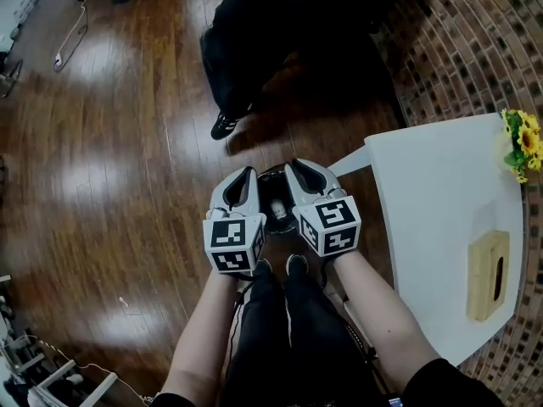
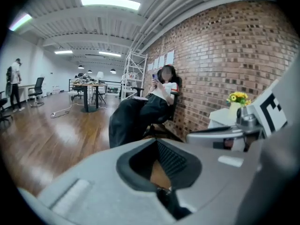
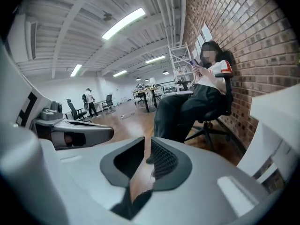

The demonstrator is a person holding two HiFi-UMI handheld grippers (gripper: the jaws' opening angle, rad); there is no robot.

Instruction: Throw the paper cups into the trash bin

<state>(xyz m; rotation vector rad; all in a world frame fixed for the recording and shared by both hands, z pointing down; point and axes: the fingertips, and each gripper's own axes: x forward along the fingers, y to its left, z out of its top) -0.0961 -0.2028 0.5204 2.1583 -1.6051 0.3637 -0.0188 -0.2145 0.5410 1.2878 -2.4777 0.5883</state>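
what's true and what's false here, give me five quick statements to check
1. The left tongs and the right tongs both hold nothing. True.
2. The flowers on the white table are red. False: they are yellow.
3. The trash bin stands on the table. False: it stands on the floor beside it.
4. A person sits by the brick wall. True.
5. A wooden box lies on the table. True.

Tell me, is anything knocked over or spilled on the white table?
Nothing stands out. The light wooden tissue box lies flat on the white table, the yellow flowers sit at its corner, nothing spilled.
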